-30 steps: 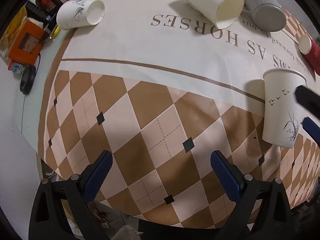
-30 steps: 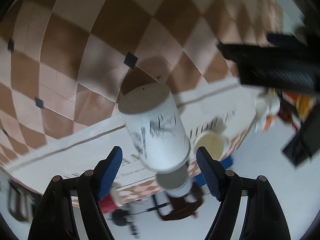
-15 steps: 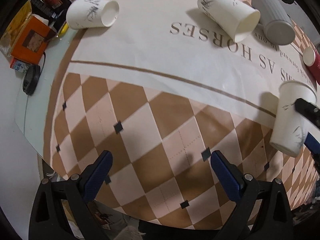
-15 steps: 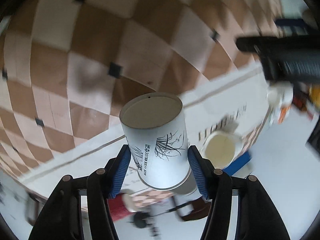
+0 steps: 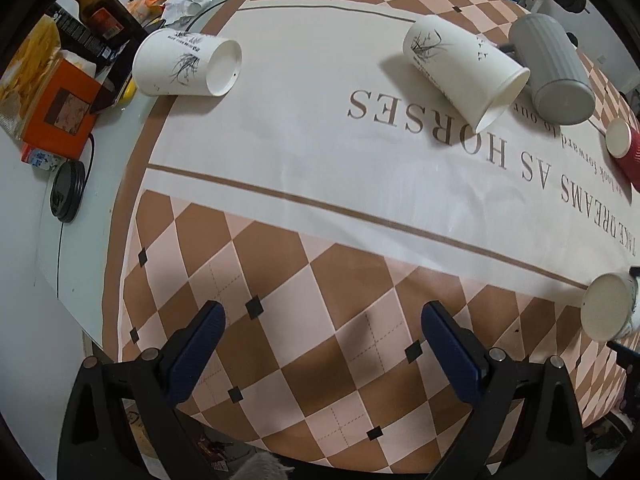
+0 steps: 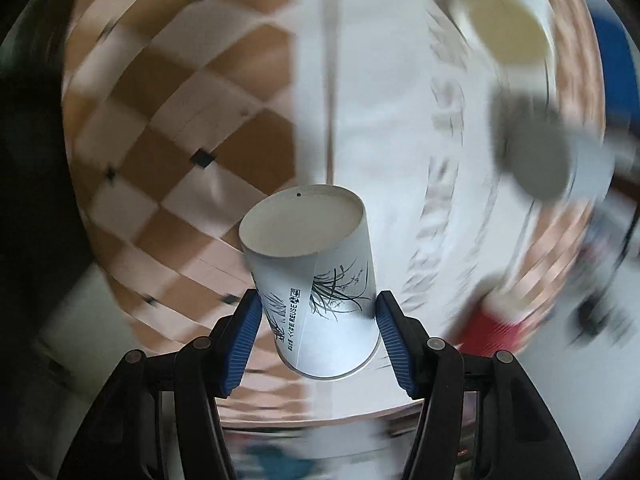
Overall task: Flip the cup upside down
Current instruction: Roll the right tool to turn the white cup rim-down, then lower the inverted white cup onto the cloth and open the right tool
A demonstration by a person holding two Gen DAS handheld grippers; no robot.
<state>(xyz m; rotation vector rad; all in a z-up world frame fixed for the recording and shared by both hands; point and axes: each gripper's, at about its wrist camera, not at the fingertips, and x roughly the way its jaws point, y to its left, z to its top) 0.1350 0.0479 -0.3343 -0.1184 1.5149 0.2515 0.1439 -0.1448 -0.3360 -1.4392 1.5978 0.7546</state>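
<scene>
A: Looking at the far left of the left wrist view, I see an orange box (image 5: pixel 60 110) and a dark bottle (image 5: pixel 100 16) off the cloth (image 5: pixel 300 148). Why are they there?

B: I think they are just pushed out of the way. Next to them, at the upper left, a white cup (image 5: pixel 186 68) lies on its side.

A: And the left gripper (image 5: pixel 322 350) at the bottom middle?

B: Its blue fingers (image 5: pixel 196 346) are spread wide with nothing between them. It hangs over the brown squares and is not needed, I think.

A: What is in the upper right?

B: Another white cup (image 5: pixel 464 68) lying down, a gray cup (image 5: pixel 554 70) beside it, and a red cup (image 5: pixel 628 152) at the edge.

A: Where is the cup we flip?

B: At the far right edge, low down. In the right wrist view that paper cup (image 6: pixel 316 288) sits in the middle, and the right gripper (image 6: pixel 318 320) squeezes it on both sides.

A: Why hold it by the sides?

B: So it can roll over without slipping, I guess. Its flat bottom faces away from the camera, and the rest is blurry, so the hand seems to be turning fast.
</scene>
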